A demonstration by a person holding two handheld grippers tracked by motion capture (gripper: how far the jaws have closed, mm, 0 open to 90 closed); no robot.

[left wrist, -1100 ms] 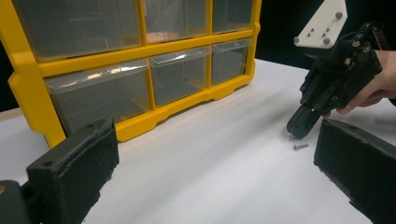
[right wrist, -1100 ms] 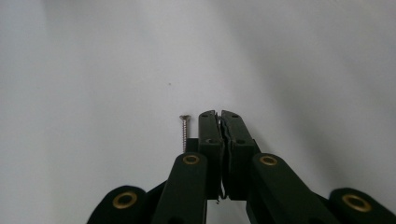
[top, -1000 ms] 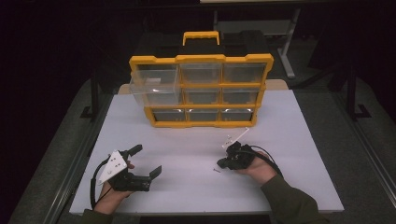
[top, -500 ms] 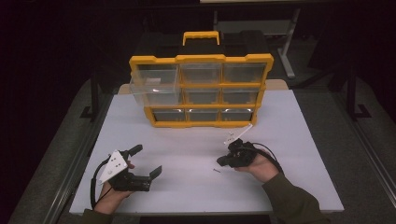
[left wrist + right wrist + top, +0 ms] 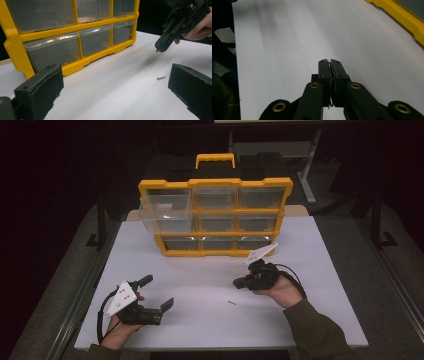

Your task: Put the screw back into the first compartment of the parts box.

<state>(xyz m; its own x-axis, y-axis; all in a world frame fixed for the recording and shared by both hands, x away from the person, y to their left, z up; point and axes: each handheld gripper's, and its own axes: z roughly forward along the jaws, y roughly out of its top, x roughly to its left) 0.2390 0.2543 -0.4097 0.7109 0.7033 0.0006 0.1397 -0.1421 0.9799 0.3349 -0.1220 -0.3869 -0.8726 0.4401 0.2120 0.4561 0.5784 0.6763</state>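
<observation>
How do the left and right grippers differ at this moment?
The left gripper has its fingers spread wide with nothing between them; the right gripper is shut, fingers pressed together. The left one rests low on the white table; the right one is lifted above it, near a small screw. Both are black, hand-held, and carry a grey plate.

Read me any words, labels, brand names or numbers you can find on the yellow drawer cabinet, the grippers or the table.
None can be read.
Yellow drawer cabinet: no legible lettering on its frame, handle or clear drawer fronts.
Left gripper and right gripper: no print visible on the black jaws or grey plates.
White table: bare of markings; the small screw lying on it is too small to show any.
</observation>
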